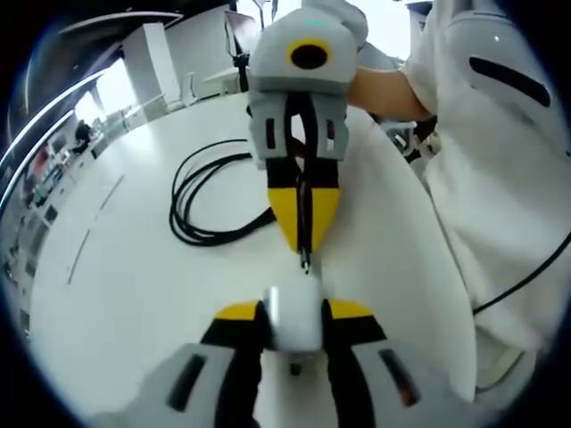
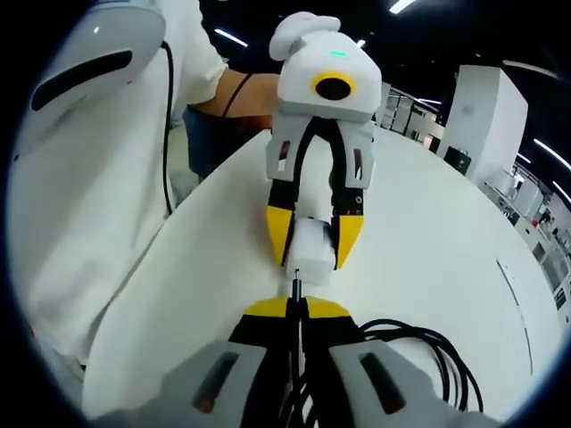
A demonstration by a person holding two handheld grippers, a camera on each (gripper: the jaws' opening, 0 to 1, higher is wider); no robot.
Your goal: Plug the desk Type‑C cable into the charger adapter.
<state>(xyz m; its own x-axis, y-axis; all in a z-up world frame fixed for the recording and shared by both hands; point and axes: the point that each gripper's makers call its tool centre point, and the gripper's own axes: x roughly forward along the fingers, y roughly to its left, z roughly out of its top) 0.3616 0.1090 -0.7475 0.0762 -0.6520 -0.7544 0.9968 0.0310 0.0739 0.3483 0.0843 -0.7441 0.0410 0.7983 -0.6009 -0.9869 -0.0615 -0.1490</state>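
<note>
My left gripper (image 1: 294,312) is shut on a white charger adapter (image 1: 294,319), held between its yellow-tipped jaws. Facing it, my right gripper (image 1: 304,234) is shut on the black Type-C cable, whose metal plug (image 1: 305,262) pokes out just short of the adapter. In the right gripper view, my right gripper (image 2: 297,308) pinches the plug (image 2: 296,287) right in front of the adapter (image 2: 311,247), which the left gripper (image 2: 314,250) holds. The plug tip is close to the adapter's face; I cannot tell whether they touch. The rest of the cable (image 1: 201,192) lies coiled on the table.
A round white table (image 1: 116,267) lies under both grippers. The black cable coil (image 2: 428,357) trails beside my right gripper. A person in white clothing (image 1: 500,178) stands close at the table's edge. Office furniture stands far behind.
</note>
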